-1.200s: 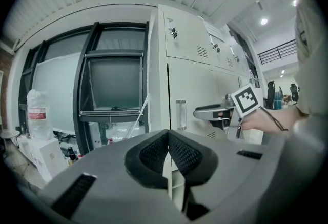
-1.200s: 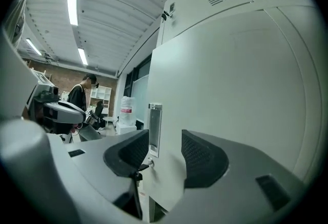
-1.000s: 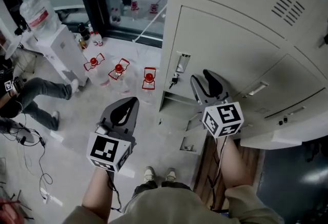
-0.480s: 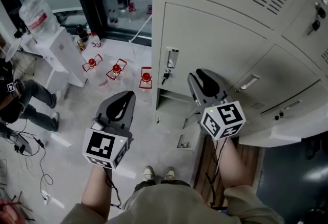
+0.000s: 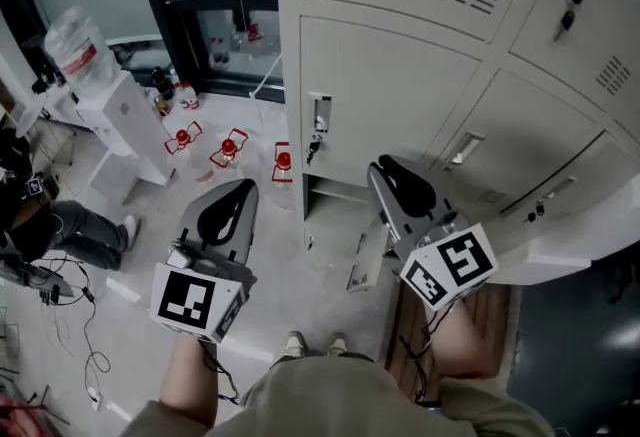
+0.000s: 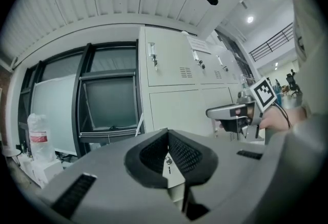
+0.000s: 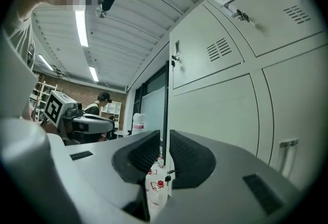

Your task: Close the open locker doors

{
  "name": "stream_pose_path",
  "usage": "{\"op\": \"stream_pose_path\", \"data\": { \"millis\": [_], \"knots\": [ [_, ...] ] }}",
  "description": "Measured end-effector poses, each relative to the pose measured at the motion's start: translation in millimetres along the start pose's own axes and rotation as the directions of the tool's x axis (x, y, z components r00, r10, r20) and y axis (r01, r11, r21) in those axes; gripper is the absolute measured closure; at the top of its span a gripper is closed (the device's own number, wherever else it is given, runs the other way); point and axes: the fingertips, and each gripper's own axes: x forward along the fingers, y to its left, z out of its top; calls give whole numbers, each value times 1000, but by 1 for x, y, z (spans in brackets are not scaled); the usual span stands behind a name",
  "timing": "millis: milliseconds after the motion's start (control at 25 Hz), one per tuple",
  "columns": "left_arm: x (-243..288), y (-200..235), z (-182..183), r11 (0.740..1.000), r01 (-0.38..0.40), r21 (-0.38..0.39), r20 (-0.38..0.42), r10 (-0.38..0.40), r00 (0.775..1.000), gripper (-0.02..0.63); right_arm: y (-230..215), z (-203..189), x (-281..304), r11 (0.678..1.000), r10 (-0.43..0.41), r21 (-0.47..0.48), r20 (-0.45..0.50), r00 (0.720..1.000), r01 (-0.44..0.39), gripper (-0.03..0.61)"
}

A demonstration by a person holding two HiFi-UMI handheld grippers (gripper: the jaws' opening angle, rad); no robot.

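Two hand-held grey two-jaw grippers, both pointing level toward a bank of pale grey metal lockers (image 5: 400,75). Left gripper (image 5: 244,188): black ribbed pads meet at the tips, jaws together, nothing held; a small key (image 6: 168,159) in a locker latch shows through the gap below the tips. Right gripper (image 5: 384,168): jaws have just been closing, a narrow slit remains between the pads, nothing in it; floor and red caps visible through the slit. Task item: bottom compartment (image 5: 335,205) of the leftmost locker column stands open, its small grey door (image 5: 366,253) swung out toward the person, beside the right gripper in the head view, neither gripper on it. Door above it is closed, with the key hanging from its silver latch. Floor left of the lockers: three clear jugs with red caps (image 5: 230,147), white water dispenser topped by an upturned bottle (image 5: 100,90), seated person (image 5: 60,225) near the left edge
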Motion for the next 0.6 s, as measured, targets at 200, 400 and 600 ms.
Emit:
{"op": "stream_pose_path", "data": {
  "millis": [200,400,600],
  "knots": [
    [-16,-18,2,1000,18,5,-21,-18,1000,607,18,8,-33,1000,8,2,5,1000,-8,531],
    [-31,-37,-2,999,45,6,-17,-45,999,607,32,9,-62,1000,3,-7,-2,1000,-3,546],
    [-45,-58,-16,996,87,13,-9,-87,996,607,33,-1,-85,999,-25,30,-11,1000,25,571]
  ]
}}
